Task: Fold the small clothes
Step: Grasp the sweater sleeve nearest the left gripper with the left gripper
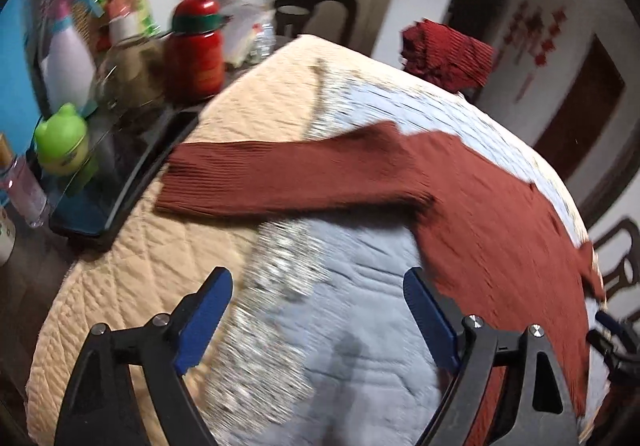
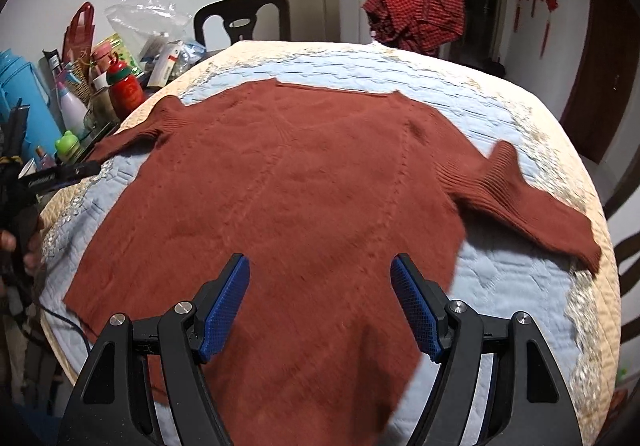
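Both grippers hang with jaws spread and nothing between them: the right gripper (image 2: 320, 302) sits over the lower body of the rust sweater (image 2: 304, 186) lying flat on the quilt (image 2: 520, 286), the left gripper (image 1: 318, 310) seemingly over bare quilt below its outstretched sleeve (image 1: 280, 178).

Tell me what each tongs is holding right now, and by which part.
Nothing is held. The left tongs stand open over the quilt, beside the sweater; the right tongs stand open above it.
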`<state>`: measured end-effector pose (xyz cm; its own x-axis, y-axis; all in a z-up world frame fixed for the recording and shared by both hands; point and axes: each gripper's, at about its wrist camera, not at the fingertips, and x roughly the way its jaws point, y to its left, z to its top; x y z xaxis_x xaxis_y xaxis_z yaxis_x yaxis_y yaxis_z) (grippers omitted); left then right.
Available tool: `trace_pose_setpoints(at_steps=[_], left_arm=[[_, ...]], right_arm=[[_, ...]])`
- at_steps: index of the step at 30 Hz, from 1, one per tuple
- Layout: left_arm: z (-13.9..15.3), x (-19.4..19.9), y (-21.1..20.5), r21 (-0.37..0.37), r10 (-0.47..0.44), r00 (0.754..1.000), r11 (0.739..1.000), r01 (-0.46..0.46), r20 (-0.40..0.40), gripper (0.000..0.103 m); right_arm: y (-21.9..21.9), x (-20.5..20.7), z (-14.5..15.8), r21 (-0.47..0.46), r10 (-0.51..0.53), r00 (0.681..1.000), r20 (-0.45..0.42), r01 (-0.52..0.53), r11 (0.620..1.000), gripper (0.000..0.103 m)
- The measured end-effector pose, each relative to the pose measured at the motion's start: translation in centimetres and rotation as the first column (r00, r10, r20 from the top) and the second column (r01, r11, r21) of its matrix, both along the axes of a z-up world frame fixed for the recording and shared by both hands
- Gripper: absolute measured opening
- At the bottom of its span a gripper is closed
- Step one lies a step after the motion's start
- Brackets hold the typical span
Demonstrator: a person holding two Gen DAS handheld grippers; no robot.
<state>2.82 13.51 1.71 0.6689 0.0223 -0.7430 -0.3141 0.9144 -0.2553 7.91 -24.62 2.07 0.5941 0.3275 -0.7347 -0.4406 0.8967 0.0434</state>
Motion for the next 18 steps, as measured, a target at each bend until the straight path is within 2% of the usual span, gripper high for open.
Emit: trace_pose_setpoints(at_steps=[4,11,15,18], left_arm=[[-0.7,0.2,2.3,-0.061,0.060,0.998,0.996,-0.060,-0.001,0.089],[-1.9,2.2,4.8,-0.169,0.106,0.994,0.980,-0.108,-0.020,0.085],[-1.9,3.3,5.0,-0.144,0.119,0.993,0.982,-0.121,-0.023,0.077],[-1.9,4.3,5.3,-0.101,0.141,0.989,0.984,-0.145,-0.042,0.065]], right_arm=[[1.2,0.8,-0.3,0.003,0.025,1.000,-0.012,-0.025,1.000,0.073],[2.1,2.1,-0.7,0.006,0.031,0.999,-0.031,-0.030,1.000,0.073],[2.2,2.7,-0.6,0.010,0.025,0.999,-0.035,-0.025,1.000,0.073],[2.3,3.2,-0.7,0.012,0.022,0.999,-0.041,-0.022,1.000,0.073]])
